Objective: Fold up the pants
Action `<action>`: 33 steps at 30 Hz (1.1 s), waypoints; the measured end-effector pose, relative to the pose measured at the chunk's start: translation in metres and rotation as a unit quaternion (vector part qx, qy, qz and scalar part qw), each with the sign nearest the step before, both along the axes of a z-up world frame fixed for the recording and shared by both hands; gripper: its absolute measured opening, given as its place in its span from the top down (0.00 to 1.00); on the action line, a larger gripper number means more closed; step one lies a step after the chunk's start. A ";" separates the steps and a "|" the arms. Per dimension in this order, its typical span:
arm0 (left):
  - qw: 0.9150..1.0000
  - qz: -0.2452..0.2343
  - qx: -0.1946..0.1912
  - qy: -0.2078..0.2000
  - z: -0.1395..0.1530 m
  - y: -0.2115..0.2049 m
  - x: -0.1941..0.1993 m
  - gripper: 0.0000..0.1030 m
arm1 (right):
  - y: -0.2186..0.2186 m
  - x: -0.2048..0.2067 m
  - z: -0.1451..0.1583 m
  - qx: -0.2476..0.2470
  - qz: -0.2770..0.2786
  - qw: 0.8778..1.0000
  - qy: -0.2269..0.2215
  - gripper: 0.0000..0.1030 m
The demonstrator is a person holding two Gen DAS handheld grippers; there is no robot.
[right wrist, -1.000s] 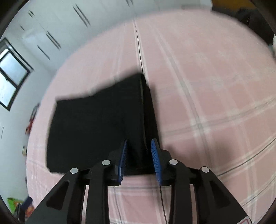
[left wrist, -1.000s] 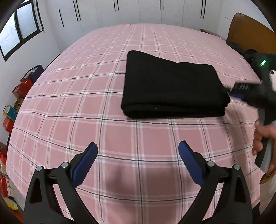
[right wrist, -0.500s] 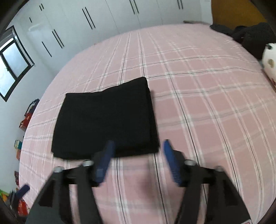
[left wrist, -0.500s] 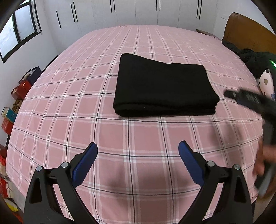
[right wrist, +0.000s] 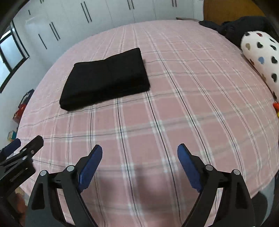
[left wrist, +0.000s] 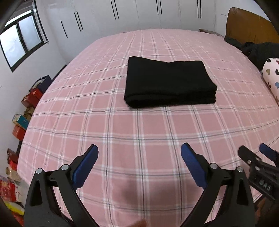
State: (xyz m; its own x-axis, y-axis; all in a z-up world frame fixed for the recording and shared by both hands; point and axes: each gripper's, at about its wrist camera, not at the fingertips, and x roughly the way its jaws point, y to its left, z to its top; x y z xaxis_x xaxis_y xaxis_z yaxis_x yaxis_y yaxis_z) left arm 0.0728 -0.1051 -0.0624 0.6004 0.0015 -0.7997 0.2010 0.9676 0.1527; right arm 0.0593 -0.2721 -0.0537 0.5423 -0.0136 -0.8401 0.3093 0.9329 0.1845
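The black pants (left wrist: 169, 83) lie folded in a neat rectangle on the pink plaid bed (left wrist: 139, 139); they also show in the right wrist view (right wrist: 106, 78). My left gripper (left wrist: 139, 164) is open and empty, held above the bed's near edge, well short of the pants. My right gripper (right wrist: 139, 164) is open and empty too, beside the left one. The right gripper shows at the left view's right edge (left wrist: 258, 162), and the left gripper at the right view's left edge (right wrist: 19, 152).
A heart-print pillow (right wrist: 261, 57) and dark clothes (right wrist: 244, 26) lie at the bed's right end by a wooden headboard (left wrist: 251, 26). White wardrobes (left wrist: 139, 15) stand behind. Boxes (left wrist: 21, 122) are stacked on the floor at left, below a window (left wrist: 19, 45).
My right gripper let go of the pants' edge, opened wide and pulled back to the near side of the bed. The left gripper drew back a little. The pants stayed put.
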 end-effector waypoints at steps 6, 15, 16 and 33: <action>1.000 0.007 -0.019 0.004 -0.004 0.017 -0.027 0.09 | 0.021 -0.034 0.004 -0.037 -0.006 0.999 -0.007 0.17; 1.000 0.004 -0.027 -0.002 0.000 0.029 -0.054 0.09 | 0.044 -0.049 0.013 -0.063 0.002 0.998 -0.021 0.17; 1.000 0.006 -0.026 -0.005 0.001 0.030 -0.055 0.09 | 0.044 -0.050 0.014 -0.065 0.002 0.998 -0.022 0.17; 0.999 0.010 -0.033 -0.030 0.019 0.028 -0.060 0.09 | 0.049 -0.050 0.023 -0.066 0.006 0.997 -0.029 0.17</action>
State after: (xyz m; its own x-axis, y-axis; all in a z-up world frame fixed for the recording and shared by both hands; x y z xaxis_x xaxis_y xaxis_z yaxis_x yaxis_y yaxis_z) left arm 0.0131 -0.0769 -0.0439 0.6473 -0.0378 -0.7613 0.1747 0.9795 0.0999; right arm 0.0095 -0.2235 -0.0308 0.5909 -0.1148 -0.7985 0.2904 0.9538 0.0778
